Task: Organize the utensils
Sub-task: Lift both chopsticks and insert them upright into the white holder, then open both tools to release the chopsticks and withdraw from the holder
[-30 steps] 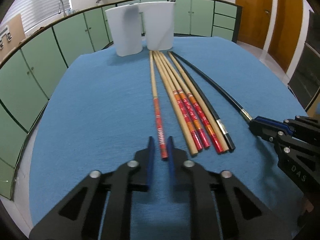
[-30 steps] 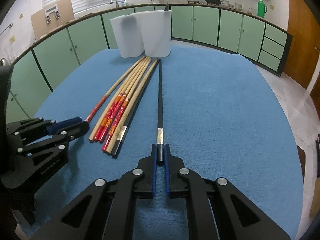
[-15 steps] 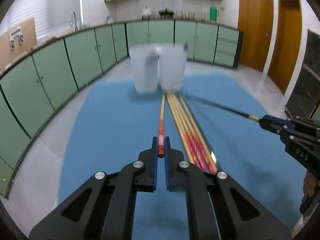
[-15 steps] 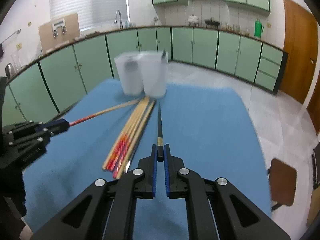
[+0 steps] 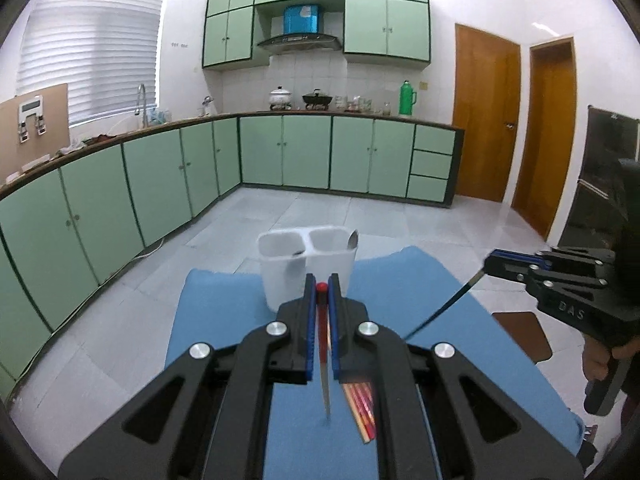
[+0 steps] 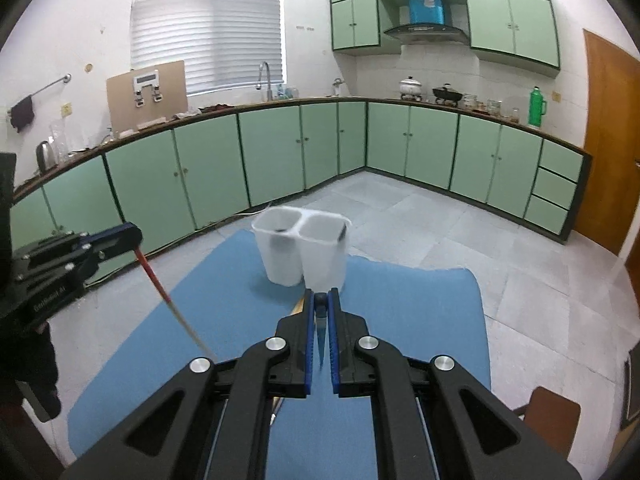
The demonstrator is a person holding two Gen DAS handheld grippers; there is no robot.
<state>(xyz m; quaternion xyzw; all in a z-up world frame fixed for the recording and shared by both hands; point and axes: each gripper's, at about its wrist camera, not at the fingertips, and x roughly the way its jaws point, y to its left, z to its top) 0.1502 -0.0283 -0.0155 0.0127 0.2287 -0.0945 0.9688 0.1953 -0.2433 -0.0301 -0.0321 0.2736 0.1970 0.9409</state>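
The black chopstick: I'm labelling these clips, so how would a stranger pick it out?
Start at the blue mat before the white holder. Above it, the right gripper clamps the black chopstick, lifted and slanting down. It is plain black; the left gripper grips a red-ended wooden chopstick.

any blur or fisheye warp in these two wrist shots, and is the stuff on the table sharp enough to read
Left wrist view: strong fisheye bends the cabinets and doors; the red chopstick in the left gripper is smeared toward its tip, while the white holder is fairly crisp. Right wrist view: same barrel warp and dark corner vignette; the black chopstick in the right gripper blurs toward its tip, and the holder's rim looks slightly soft.
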